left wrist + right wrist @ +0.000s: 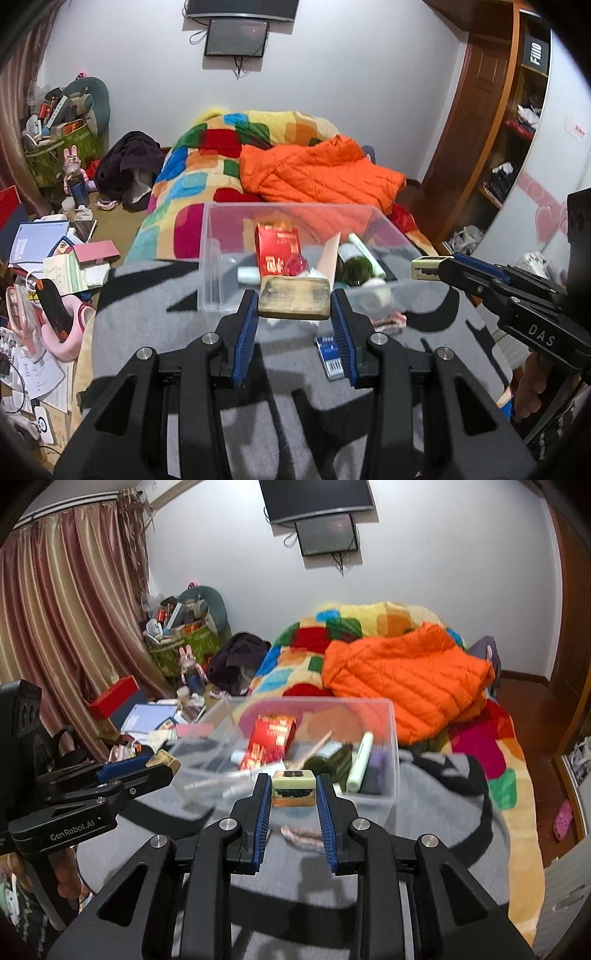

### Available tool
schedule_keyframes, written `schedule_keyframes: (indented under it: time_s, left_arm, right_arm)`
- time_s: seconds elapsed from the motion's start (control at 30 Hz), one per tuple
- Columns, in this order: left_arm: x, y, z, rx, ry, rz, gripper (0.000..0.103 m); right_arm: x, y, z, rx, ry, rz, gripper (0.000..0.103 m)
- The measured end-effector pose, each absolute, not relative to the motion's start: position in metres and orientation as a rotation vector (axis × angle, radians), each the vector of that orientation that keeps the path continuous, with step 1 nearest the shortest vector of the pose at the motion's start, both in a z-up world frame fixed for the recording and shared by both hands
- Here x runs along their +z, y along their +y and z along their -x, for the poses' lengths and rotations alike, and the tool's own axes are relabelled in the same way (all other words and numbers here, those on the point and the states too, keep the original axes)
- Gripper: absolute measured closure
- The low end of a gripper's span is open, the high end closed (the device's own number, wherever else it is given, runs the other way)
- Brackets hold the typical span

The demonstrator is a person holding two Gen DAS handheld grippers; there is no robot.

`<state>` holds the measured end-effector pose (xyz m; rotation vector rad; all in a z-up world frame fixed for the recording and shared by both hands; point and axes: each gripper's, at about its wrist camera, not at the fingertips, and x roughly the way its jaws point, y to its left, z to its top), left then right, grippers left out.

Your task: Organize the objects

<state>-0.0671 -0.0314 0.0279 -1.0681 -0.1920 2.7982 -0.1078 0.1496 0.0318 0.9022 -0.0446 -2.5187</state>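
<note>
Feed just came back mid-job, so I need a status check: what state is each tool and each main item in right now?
Left tool: shut on the tan block, held above the grey blanket.
Right tool: shut on the small pale block.
Clear bin: open-topped, partly filled.
Red packet: inside the bin, standing tilted.
Green bottle: inside the bin, lying down.
Blue packet: loose on the blanket, outside the bin.

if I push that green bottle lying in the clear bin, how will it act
The green bottle looks like glass, so probably heavy and breakable. Lying on its side, it may roll, though the red box beside it should limit that.
</note>
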Motion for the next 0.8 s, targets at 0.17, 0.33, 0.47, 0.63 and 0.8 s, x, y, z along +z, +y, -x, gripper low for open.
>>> schedule_keyframes:
  time_s: [0.17,0.33,0.47,0.63,0.8]
  left_arm:
    - [0.033,-0.037,0.078,2.809,-0.223,1.050,0.064]
    - [0.031,-0.039,0.090,2.814,-0.242,1.054,0.064]
    - [0.024,-0.044,0.101,2.818,-0.244,1.084,0.064]
    - [0.010,-0.049,0.113,2.803,-0.265,1.145,0.064]
    - [0.004,-0.052,0.099,2.798,-0.246,1.148,0.064]
  right_arm:
    - [0.033,0.137,0.121,-2.503,-0.032,-0.891,0.081]
    - [0.017,0.121,0.143,-2.466,-0.007,-0.952,0.081]
    - [-0.001,0.111,0.157,-2.442,0.011,-1.015,0.081]
    - [-0.015,0.112,0.169,-2.433,0.017,-1.066,0.081]
    - [-0.021,0.115,0.174,-2.419,0.018,-1.100,0.081]
